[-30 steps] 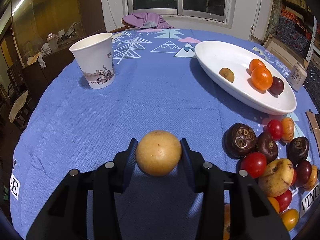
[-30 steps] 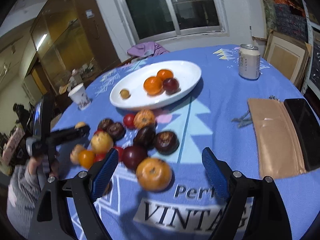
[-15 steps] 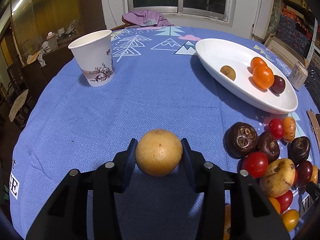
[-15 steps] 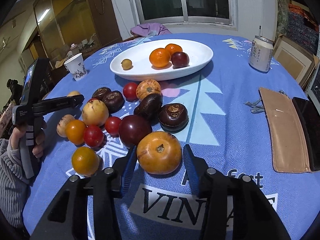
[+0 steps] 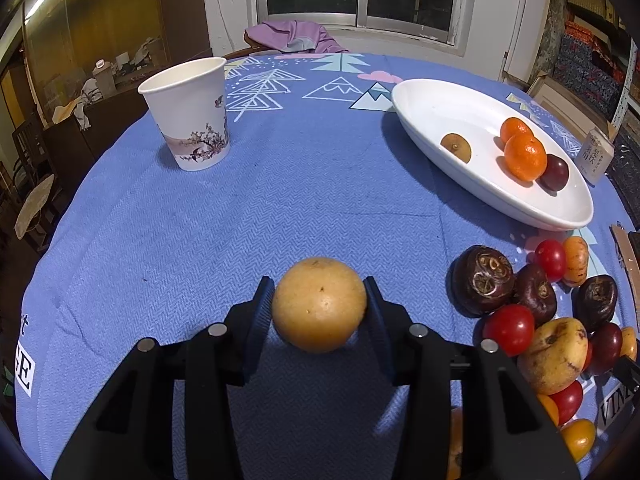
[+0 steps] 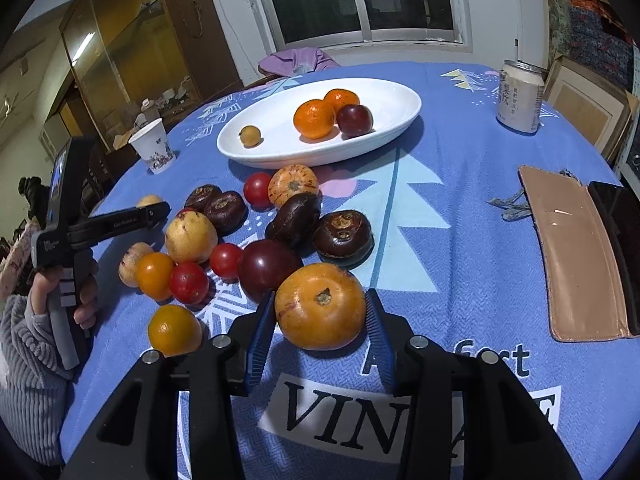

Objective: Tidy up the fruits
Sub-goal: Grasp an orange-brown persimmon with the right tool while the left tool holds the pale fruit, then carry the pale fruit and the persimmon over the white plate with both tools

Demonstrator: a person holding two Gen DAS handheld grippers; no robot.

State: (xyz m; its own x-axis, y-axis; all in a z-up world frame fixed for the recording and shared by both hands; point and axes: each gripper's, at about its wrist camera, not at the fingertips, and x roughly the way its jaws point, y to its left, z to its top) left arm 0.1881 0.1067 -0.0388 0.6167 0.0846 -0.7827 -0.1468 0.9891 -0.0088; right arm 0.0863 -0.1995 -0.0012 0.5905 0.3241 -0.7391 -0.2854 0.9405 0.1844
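- Your left tongs [image 5: 319,306] are clamped on a round tan-yellow fruit [image 5: 319,304], held just above the blue patterned cloth on the desk [image 5: 248,208].
- Your right tongs [image 6: 320,312] are clamped on a big orange tomato-like fruit [image 6: 320,306] at the near edge of the loose fruit pile [image 6: 256,232], over the "VINTAGE" print.
- White oval ceramic dish [image 6: 396,98] sits far of the pile; inside are two orange mandarins [image 6: 315,118], a dark plum [image 6: 354,120] and a small brown fruit [image 6: 250,135].
- White floral paper cup [image 5: 188,116] stands far left.
- Pale drink can [image 6: 519,96] stands far right; tan wallet [image 6: 572,252] lies right.
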